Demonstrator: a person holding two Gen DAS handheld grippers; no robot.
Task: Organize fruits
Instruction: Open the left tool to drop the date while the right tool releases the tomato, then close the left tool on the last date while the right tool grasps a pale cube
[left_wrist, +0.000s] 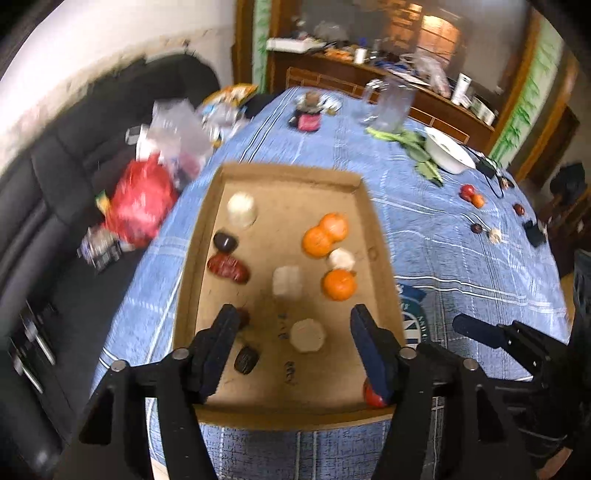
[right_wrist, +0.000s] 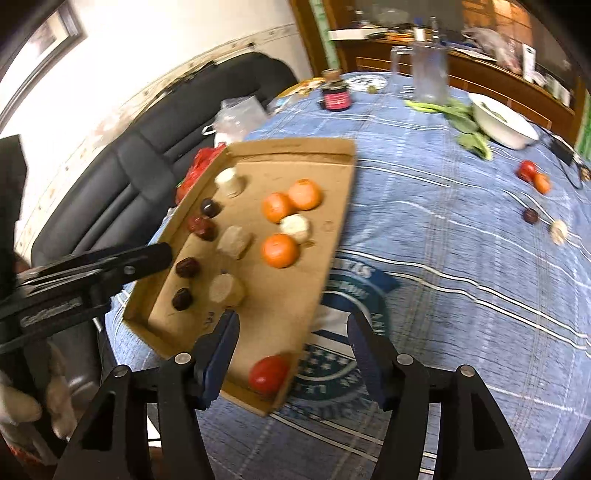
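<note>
So the fruits are mostly sitting in a shallow cardboard tray (left_wrist: 284, 173) on the desk (left_wrist: 443, 240) with its blue plaid cloth: three oranges (left_wrist: 325, 234) toward the right side, dark dates (left_wrist: 227, 267) along the left wall, pale whitish lumps (left_wrist: 242, 210) scattered between, plus one red tomato (right_wrist: 269, 373) down at the near right corner. A few strays lie well apart on the cloth off to the right, like another tomato with a small orange piece (left_wrist: 472, 195) near a white bowl (left_wrist: 448, 151). Both the left claw (left_wrist: 291, 343) and right claw (right_wrist: 291, 347) hang released above the tray's near end, nothing pinched between the pads.
</note>
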